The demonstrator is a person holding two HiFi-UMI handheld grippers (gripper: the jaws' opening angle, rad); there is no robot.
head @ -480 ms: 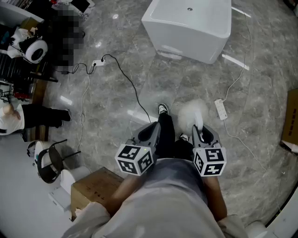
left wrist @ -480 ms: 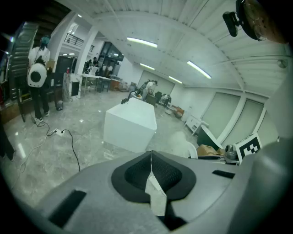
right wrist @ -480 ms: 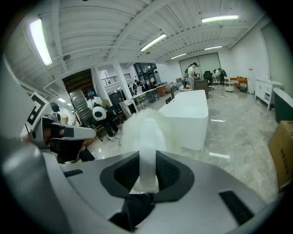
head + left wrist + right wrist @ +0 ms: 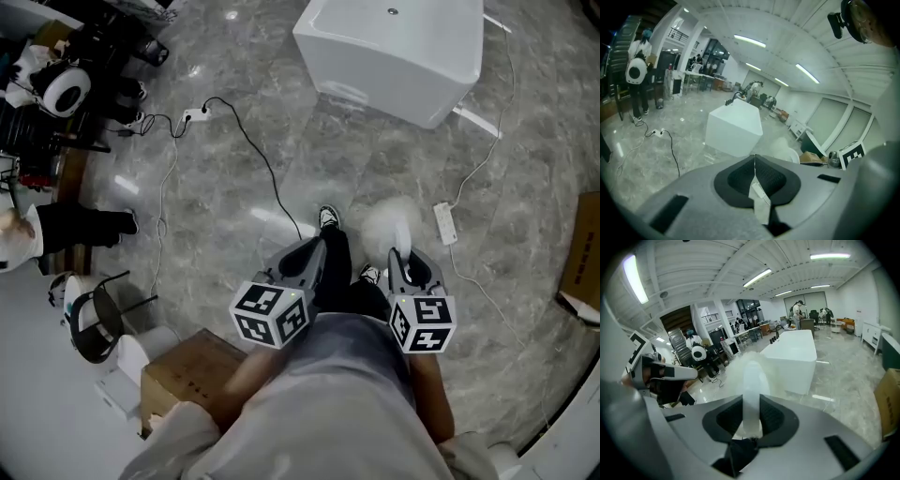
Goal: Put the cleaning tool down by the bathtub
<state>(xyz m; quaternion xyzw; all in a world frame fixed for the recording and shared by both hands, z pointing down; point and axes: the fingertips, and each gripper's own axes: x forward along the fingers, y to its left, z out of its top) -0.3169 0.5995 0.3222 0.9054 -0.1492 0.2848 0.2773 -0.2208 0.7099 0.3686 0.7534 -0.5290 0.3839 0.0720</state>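
The white bathtub (image 4: pixel 394 52) stands on the marble floor ahead of me, also seen as bathtub (image 4: pixel 733 129) and bathtub (image 4: pixel 792 357). My right gripper (image 4: pixel 401 253) is shut on the white handle of a fluffy white cleaning tool (image 4: pixel 389 223); in the right gripper view the cleaning tool (image 4: pixel 751 385) sticks out between the jaws with its fuzzy head ahead. My left gripper (image 4: pixel 314 251) is shut with nothing held; in the left gripper view the left gripper (image 4: pixel 754 164) shows jaws pressed together and a scrap of tape on them. Both are held at waist height, well short of the tub.
A black cable with a plug strip (image 4: pixel 197 117) runs across the floor at left. A white power strip (image 4: pixel 444 222) and its cord lie right of my feet. A cardboard box (image 4: pixel 192 375) sits at lower left, another box (image 4: pixel 581 262) at the right edge. People stand at left.
The view has shifted slightly toward the bathtub; both grippers keep their hold and place in front of my body.
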